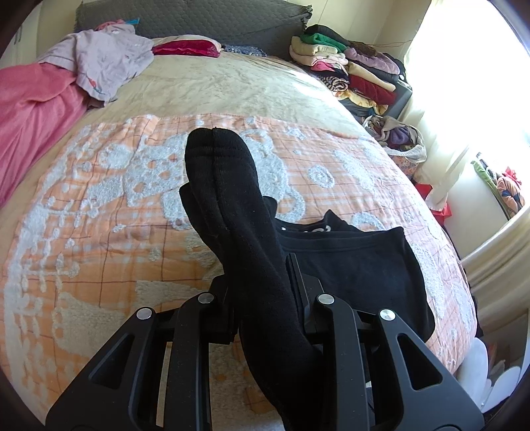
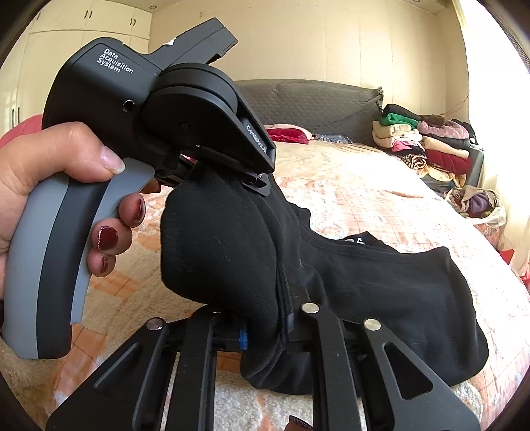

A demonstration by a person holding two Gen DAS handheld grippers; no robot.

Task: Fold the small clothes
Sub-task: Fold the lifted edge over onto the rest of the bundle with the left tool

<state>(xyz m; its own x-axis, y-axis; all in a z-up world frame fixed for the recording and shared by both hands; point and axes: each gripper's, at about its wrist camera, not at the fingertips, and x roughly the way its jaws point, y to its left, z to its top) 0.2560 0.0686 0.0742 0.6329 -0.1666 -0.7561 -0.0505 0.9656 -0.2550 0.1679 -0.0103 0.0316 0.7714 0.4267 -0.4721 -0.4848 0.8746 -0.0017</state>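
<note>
A black sock [image 1: 232,205] is held up above the bed. My left gripper [image 1: 261,281] is shut on the sock, whose toe end sticks up past the fingers. In the right wrist view the same sock [image 2: 218,252] is folded over, and my right gripper [image 2: 281,318] is shut on its lower fold. The left gripper's body [image 2: 159,109], held by a hand, clamps the sock from above in that view. A black folded garment [image 1: 357,265] lies on the orange patterned blanket [image 1: 99,232] just right of the sock; it also shows in the right wrist view [image 2: 397,298].
A pink cloth [image 1: 33,116] and a lilac garment [image 1: 109,63] lie at the bed's far left. A stack of folded clothes [image 1: 347,66] stands at the far right by the grey headboard [image 1: 198,20]. A bag of clothes [image 1: 397,136] sits beside the bed.
</note>
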